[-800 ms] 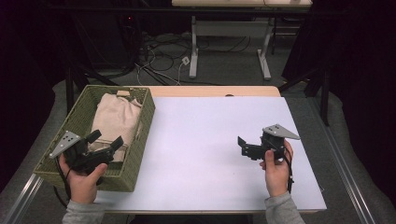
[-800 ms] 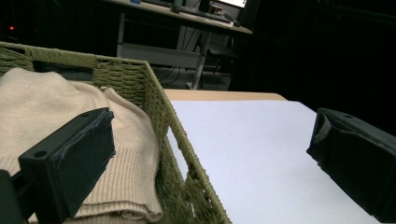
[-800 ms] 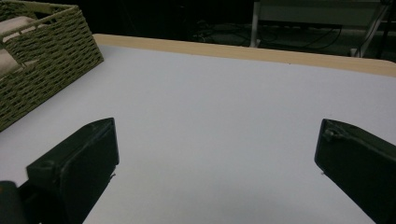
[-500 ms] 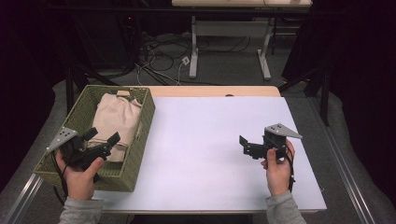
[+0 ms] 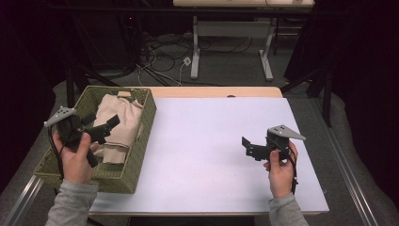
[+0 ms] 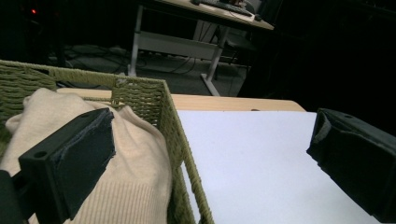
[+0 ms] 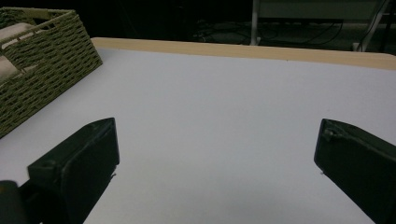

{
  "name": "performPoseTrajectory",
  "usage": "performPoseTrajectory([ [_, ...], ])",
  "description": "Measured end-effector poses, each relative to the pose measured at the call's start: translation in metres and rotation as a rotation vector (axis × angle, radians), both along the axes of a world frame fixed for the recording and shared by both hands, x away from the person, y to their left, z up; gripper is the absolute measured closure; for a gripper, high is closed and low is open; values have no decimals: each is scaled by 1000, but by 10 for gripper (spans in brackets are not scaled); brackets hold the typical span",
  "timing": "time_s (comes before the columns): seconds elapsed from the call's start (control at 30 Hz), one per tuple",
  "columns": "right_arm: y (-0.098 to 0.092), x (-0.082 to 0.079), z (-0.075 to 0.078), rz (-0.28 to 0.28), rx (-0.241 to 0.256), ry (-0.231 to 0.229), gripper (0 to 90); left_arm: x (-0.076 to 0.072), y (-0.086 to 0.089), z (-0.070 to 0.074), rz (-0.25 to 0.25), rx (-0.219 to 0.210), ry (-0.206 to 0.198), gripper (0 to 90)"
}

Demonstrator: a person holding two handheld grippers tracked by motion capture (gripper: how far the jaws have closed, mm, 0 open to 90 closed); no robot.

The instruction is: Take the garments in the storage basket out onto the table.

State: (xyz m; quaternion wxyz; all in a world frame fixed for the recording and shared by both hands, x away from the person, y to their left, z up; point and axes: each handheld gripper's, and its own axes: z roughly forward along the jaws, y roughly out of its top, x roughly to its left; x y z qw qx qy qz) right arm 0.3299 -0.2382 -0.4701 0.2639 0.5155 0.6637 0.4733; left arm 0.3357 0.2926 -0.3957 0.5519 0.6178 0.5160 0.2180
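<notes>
Barely begun, I'd say: the cream sweater point(image 5: 117, 125) lies in the wicker basket point(image 5: 141, 141), ungrasped. Left gripper point(image 5: 106, 128) hovers over it, jaws spread; right gripper point(image 5: 248, 147) waits spread above the white table point(image 5: 207, 141).

The high view looks forward and down on my white table point(image 5: 197, 141) from above my side. The camera on my left gripper point(image 5: 101, 128) sits low and close over the basket point(image 6: 140, 93), facing across the table. The camera on my right gripper point(image 5: 249, 147) looks low over the table; it shares the basket point(image 7: 46, 70) corner.
</notes>
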Motion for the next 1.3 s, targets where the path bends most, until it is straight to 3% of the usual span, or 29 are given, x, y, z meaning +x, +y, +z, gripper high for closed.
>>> performPoseTrajectory([
  [0.17, -3, 1, -1, -8, 7, 4, 0, 14, 2, 5, 30, -28, 8, 3],
  [0.33, -2, 3, -4, -11, 13, 17, 0, 28, 4, 12, 52, 32, 53, 4],
  [0.63, -1, 5, -6, 0, 12, 31, 1, 52, 7, 18, 104, 91, 82, 4],
  [0.9, -1, 7, -9, -2, 20, 48, 2, 74, 11, 5, 158, 128, 93, 4],
  [1.3, 0, 9, -12, 8, 6, 61, 3, 96, 27, -28, 201, 70, 158, 4],
])
